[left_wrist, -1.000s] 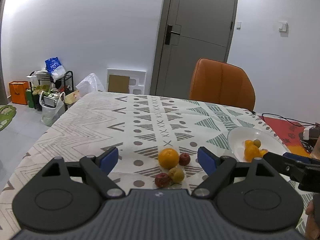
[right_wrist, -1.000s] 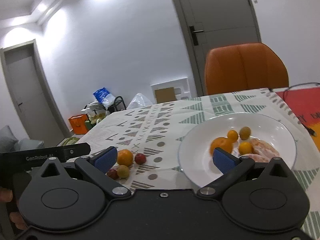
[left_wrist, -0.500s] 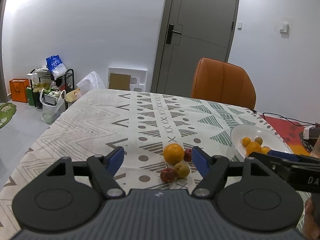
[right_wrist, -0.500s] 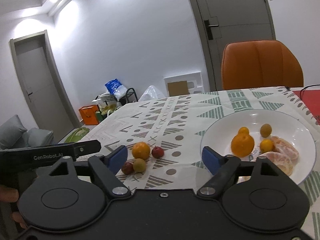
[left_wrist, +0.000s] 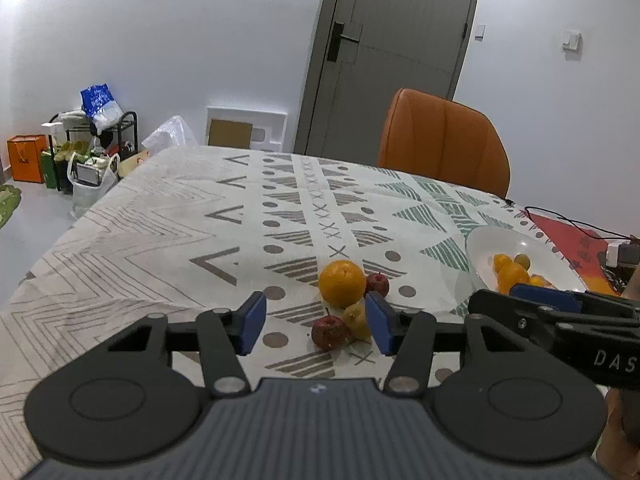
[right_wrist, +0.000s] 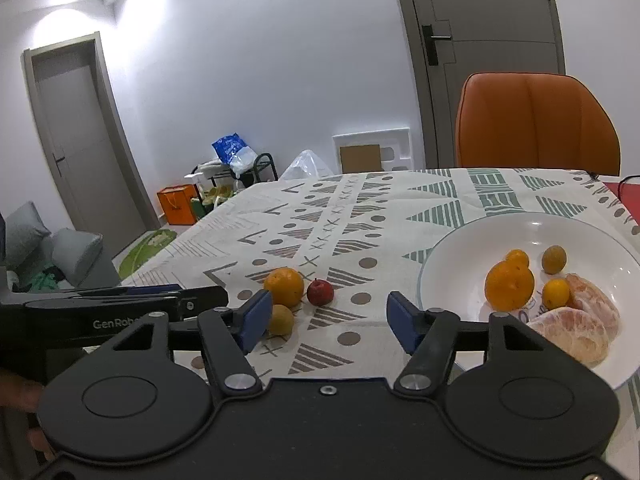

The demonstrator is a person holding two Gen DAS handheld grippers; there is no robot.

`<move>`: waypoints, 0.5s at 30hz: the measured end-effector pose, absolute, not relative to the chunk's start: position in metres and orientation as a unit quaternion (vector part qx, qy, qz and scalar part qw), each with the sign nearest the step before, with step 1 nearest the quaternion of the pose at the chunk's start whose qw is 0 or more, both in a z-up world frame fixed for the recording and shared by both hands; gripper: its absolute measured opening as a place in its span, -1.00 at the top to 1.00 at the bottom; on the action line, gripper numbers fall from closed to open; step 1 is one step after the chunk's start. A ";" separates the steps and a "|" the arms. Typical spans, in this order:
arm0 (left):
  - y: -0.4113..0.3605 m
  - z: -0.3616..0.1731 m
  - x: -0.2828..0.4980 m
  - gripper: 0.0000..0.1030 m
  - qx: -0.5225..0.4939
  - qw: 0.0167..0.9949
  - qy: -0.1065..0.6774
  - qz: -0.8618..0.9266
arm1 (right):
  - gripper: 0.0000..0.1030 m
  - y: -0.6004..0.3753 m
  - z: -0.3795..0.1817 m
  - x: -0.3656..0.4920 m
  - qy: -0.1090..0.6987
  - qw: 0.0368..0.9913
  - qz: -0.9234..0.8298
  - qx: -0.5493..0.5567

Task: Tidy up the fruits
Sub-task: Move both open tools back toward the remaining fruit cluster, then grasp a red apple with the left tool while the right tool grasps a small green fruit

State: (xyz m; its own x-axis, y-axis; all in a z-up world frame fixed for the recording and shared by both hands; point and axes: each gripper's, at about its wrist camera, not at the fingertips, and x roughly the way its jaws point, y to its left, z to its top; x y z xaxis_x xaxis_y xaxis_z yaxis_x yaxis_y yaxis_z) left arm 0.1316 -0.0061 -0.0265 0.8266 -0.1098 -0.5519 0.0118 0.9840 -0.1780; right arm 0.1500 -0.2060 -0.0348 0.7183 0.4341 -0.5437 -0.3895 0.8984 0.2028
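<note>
White walls, a grey door and an orange chair (left_wrist: 444, 144) frame a bench (left_wrist: 160, 216) covered in a cloth patterned with triangles, dots and crosses.

The left gripper (left_wrist: 316, 322) hangs low over the cloth with its blue pads partly apart; its jaws have just been closing. Between the pads, in the left wrist view, lie a small red apple (left_wrist: 329, 332) and a small yellow fruit (left_wrist: 357, 320), the latter just beside the right-hand pad; whether that pad touches it cannot be told, and nothing is clamped. Just beyond them sits a large orange (left_wrist: 342, 283), with a second red apple (left_wrist: 378, 285) touching its right side.

The right gripper (right_wrist: 327, 318) is also half spread, its jaws likewise just closing, with only bare cloth between the pads. Its left-hand pad stands in front of the yellow fruit in the right wrist view; it holds nothing.

To the right of the loose cluster rests a white plate (right_wrist: 476, 236). On it are a big orange (right_wrist: 509, 286) with a smaller one behind it, a small orange citrus, a dull green-brown round fruit (right_wrist: 554, 259) and peeled citrus pieces (right_wrist: 580, 324) at the near right edge.
</note>
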 end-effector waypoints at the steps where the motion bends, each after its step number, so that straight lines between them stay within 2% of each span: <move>1: -0.006 -0.028 0.134 0.02 -0.085 0.951 0.296 -0.033 | -0.20 -0.204 -0.036 0.151 0.304 0.926 0.222 0.032; 15: -0.011 -0.053 0.156 0.41 -0.098 0.936 0.334 -0.050 | -0.20 -0.204 -0.051 0.166 0.324 0.914 0.238 0.049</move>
